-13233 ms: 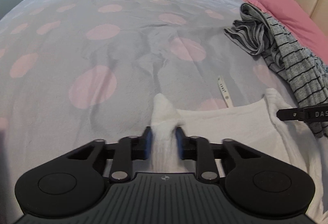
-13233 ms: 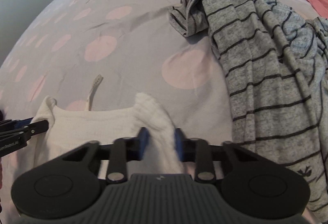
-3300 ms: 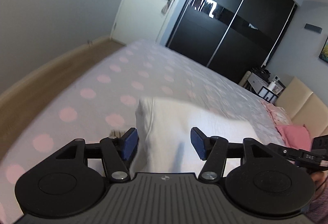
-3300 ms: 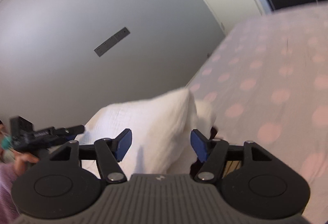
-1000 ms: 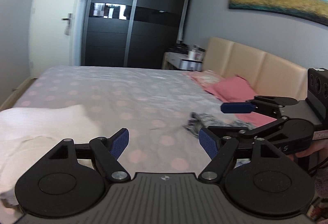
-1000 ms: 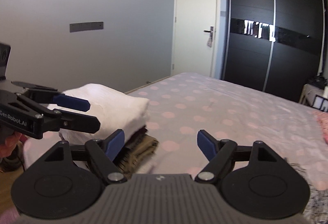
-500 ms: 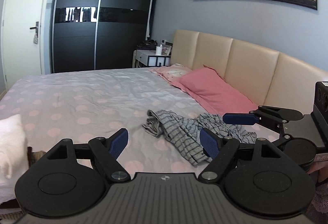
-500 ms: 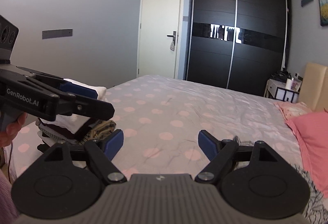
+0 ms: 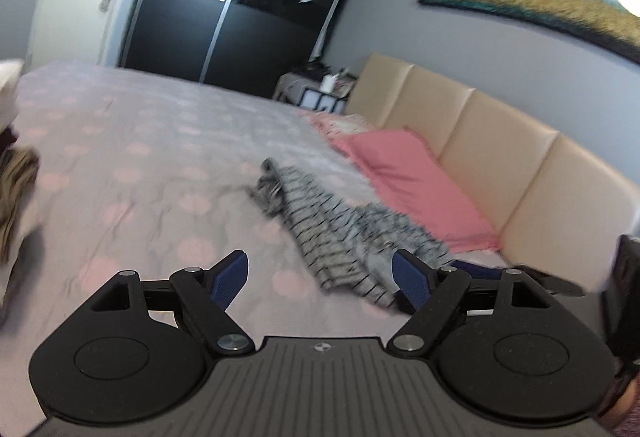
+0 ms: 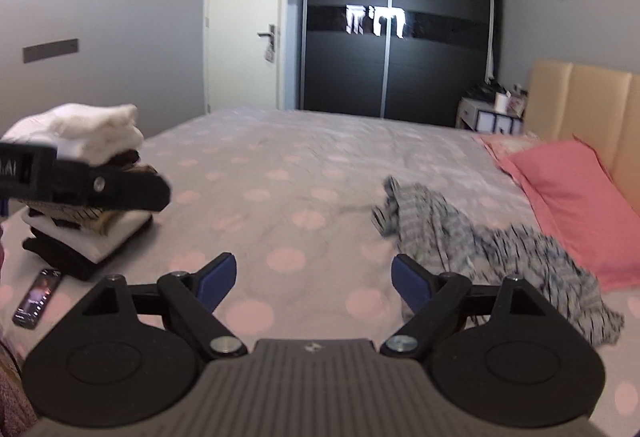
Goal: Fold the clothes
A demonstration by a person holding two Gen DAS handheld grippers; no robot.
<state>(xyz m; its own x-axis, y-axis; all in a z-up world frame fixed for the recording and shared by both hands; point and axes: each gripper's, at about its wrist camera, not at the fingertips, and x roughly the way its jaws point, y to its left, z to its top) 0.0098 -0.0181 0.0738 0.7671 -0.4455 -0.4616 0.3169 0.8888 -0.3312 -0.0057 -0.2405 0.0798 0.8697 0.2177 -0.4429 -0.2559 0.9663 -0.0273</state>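
**Both grippers turned from the folded pile to the striped garment**

Since half a second ago both views have dipped toward the bed point(image 10: 280, 173), and the grey striped garment point(image 9: 344, 233) now sits nearer the frame centre in the left wrist view. The white top that both grippers pinched thirteen seconds ago now lies folded on top of the stack of folded clothes point(image 10: 80, 173) at the left of the right wrist view.

The left gripper point(image 9: 320, 277) hangs above the bed with its blue-padded fingers point(image 9: 230, 279) spread wide and nothing between them. The right gripper point(image 10: 312, 281) is likewise spread wide and empty.

The striped garment lies crumpled on the spotted cover, right of centre in both views, just beside the pink pillow point(image 10: 572, 193) along the beige headboard point(image 9: 500, 141). A phone point(image 10: 38, 297) lies at lower left, near the stack.
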